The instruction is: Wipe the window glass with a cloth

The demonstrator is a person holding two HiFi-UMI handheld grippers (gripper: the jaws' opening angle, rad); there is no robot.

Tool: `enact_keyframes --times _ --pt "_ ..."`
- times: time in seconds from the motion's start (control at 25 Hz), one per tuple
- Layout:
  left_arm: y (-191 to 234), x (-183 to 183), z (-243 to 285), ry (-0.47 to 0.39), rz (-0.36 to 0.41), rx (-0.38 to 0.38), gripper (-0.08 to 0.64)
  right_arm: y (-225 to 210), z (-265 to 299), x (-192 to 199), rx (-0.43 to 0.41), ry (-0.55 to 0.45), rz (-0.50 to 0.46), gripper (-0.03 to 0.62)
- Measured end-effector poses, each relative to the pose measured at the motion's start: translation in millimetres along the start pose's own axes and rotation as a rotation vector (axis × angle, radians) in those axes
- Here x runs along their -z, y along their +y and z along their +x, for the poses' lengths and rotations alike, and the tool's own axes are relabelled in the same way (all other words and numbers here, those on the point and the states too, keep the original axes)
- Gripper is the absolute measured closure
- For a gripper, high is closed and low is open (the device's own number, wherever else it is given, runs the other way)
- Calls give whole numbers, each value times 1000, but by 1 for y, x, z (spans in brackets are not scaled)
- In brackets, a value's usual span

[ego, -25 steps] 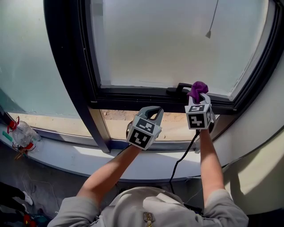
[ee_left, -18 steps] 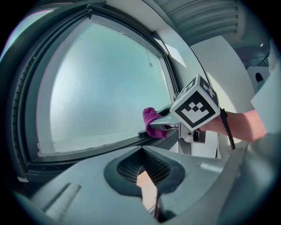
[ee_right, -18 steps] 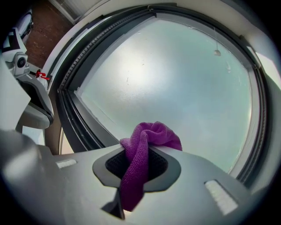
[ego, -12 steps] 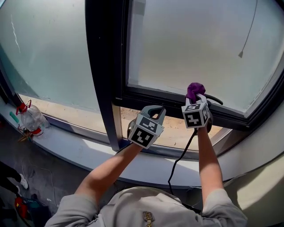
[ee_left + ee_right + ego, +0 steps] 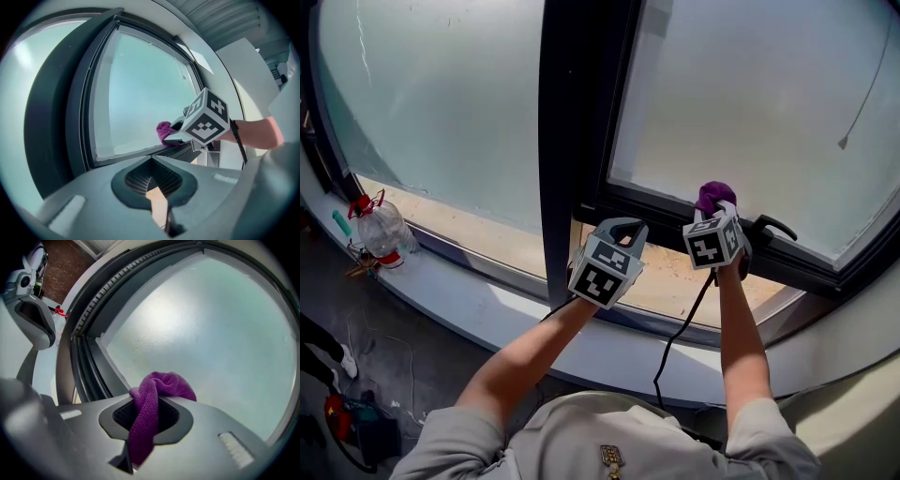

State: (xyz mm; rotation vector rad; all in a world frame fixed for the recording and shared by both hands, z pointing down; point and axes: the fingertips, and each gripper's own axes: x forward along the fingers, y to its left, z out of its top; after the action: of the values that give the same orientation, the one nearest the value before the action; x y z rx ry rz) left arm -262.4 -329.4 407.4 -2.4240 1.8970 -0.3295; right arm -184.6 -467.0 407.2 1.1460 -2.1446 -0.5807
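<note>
1. Far left: a clear plastic bottle [image 5: 382, 230] with red fittings stands on the sill [image 5: 469, 281], below the left pane [image 5: 441, 103] of frosted glass.
2. A dark vertical frame member [image 5: 572, 103] separates the left pane from the right pane [image 5: 750, 84].
3. The left gripper [image 5: 624, 226] is held low, in front of the foot of this frame member and above the sill. Its jaws are closed together and hold nothing; only a thin slit remains between them, through which the tan ledge shows.
4. The right gripper [image 5: 718, 210] is held just right of the left one, near it but apart. Its jaws are clamped on a purple cloth [image 5: 715, 196]. The cloth bunches out past the jaw tips and a strip of it runs back between the jaws.
5. The cloth sits at the bottom edge of the right pane, just above the lower frame rail. Contact with the glass cannot be confirmed.
6. A dark handle [image 5: 773, 225] lies on the rail just right of the cloth.
7. A thin cord [image 5: 862, 98] hangs in front of the right pane, far right.
8. A black cable [image 5: 680, 328] runs down from the right gripper.
</note>
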Motion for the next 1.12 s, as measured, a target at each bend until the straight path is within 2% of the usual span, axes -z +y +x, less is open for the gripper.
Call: enact_keyframes --times 0.16,0.68,0.88,1.12 --pt "13 4 -10 5 -4 -22 560 34 8 -33 -61 -44 -35 500" --pt "65 19 -58 31 -10 -145 560 113 27 -112 -185 -143 -82 500" --pt "76 25 -70 41 -16 -176 560 130 34 -127 -215 -149 -102 500" --pt "87 28 -82 51 -24 -212 560 147 33 -143 -283 -211 -123 501"
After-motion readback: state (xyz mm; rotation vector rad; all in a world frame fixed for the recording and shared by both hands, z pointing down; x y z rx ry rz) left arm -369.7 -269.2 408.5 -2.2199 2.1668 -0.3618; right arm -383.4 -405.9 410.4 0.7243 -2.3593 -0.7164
